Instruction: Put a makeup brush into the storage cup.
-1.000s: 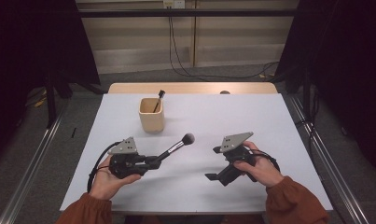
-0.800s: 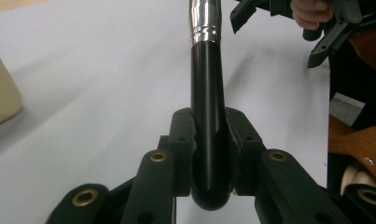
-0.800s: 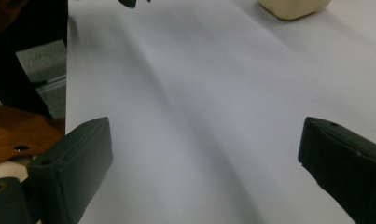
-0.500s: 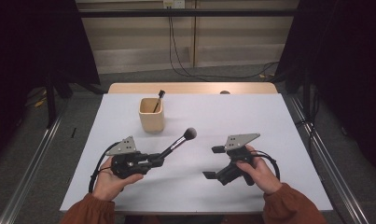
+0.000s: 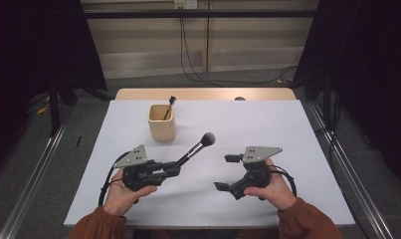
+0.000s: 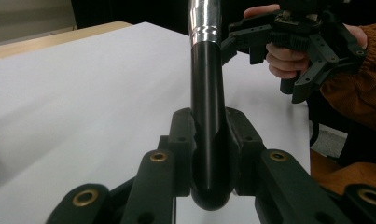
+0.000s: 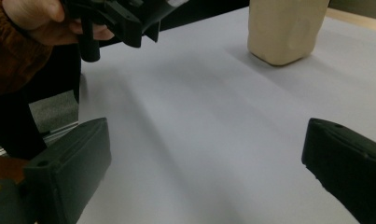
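Note:
A makeup brush (image 5: 190, 154) with a black handle, silver ferrule and dark bristle head slants up toward the table's middle, lifted off the white tabletop (image 5: 272, 124). My left gripper (image 5: 173, 170) is shut on the end of its handle. In the left gripper view the handle (image 6: 206, 84) stands upright between the pads of that gripper (image 6: 209, 140). My right gripper (image 5: 226, 172) sits at the front right, open with nothing between its fingers, and its own view shows them (image 7: 204, 163) wide apart over bare table. A beige cup (image 5: 161, 122) stands behind the left gripper with a small dark brush (image 5: 169, 106) in it.
The cup (image 7: 286, 28) appears in the right gripper view at the top right, with the left gripper (image 7: 120, 21) at the top left. The right gripper (image 6: 288, 51) shows beyond the brush in the left gripper view. Metal rails flank the table.
The brush head has swung slightly up and away in the left gripper. The right gripper has stayed where it was.

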The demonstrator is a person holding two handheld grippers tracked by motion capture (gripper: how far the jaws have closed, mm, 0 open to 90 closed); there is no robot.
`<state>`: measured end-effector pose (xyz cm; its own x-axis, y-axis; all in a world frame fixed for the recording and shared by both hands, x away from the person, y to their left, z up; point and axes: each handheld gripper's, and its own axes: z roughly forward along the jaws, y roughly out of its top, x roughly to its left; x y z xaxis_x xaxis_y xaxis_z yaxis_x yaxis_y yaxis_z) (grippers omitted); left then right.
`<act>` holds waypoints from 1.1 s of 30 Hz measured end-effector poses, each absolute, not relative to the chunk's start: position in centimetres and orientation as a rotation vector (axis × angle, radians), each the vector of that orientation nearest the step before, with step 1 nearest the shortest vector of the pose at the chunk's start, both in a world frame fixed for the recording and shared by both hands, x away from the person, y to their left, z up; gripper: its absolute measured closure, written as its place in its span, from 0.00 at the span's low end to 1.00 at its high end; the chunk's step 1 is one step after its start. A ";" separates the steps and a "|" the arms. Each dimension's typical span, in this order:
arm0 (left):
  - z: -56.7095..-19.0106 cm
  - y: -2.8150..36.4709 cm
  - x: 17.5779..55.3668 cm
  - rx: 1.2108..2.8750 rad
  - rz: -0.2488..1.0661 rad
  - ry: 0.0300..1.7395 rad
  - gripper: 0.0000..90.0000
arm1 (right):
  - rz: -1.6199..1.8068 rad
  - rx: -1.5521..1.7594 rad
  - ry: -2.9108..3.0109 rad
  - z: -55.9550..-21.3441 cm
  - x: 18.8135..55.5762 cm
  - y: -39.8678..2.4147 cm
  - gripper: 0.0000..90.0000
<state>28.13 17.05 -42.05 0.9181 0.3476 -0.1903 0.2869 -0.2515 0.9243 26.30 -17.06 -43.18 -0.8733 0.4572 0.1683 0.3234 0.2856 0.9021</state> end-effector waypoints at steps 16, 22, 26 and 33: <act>-41.9 15.0 28.6 1.776 0.054 0.446 0.83 | 1.791 0.730 2.252 -41.6 26.5 -17.0 0.08; -41.9 14.5 28.3 1.778 0.054 0.424 0.83 | 1.833 0.701 2.227 -41.2 26.7 -16.3 0.17; -42.1 14.2 28.2 1.784 0.048 0.415 0.83 | 1.856 0.694 2.222 -41.2 26.9 -15.7 0.23; -42.2 14.0 28.0 1.785 0.040 0.410 0.83 | 1.903 0.696 2.223 -41.1 27.3 -15.0 0.35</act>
